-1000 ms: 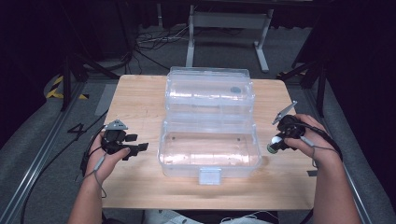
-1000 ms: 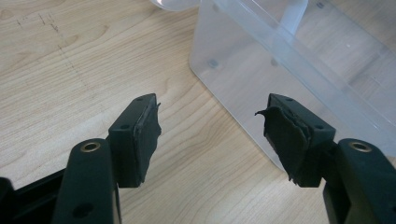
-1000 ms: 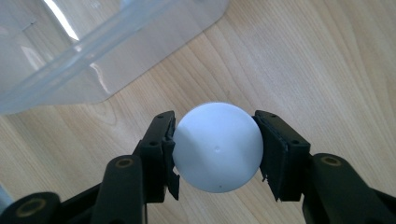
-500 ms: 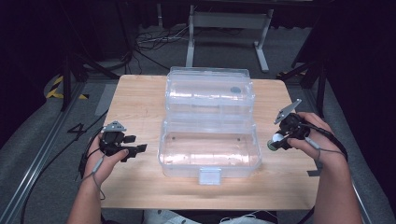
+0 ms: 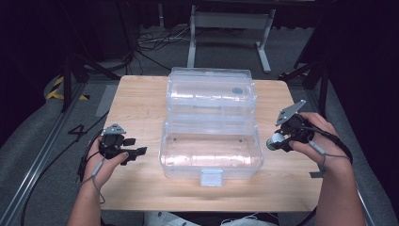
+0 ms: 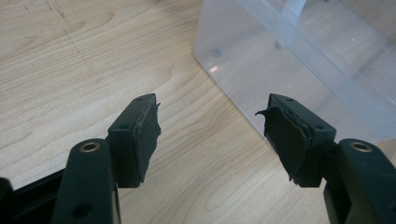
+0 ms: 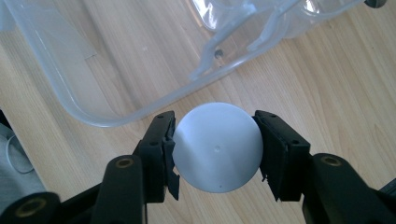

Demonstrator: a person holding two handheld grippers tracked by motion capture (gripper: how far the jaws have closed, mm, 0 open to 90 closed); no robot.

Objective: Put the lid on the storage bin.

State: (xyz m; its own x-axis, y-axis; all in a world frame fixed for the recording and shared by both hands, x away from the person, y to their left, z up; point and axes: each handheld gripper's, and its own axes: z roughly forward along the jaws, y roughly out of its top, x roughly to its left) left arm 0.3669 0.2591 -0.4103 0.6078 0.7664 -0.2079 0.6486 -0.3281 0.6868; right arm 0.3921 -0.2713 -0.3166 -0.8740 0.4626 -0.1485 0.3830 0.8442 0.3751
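the right gripper, pinching a white ball between its pads, has lifted a little since a second ago and now hangs just beside the right end of the open clear plastic box on the wooden table; likely the ball goes into the box next. the left gripper has not moved, its jaws spread and empty. count: one ball, one box, two grippers.

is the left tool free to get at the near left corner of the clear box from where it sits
Probably yes. The left tool is open with nothing between its pads, and bare wooden table lies between it and the clear box. The right tool, holding a white ball, is on the box's other side.
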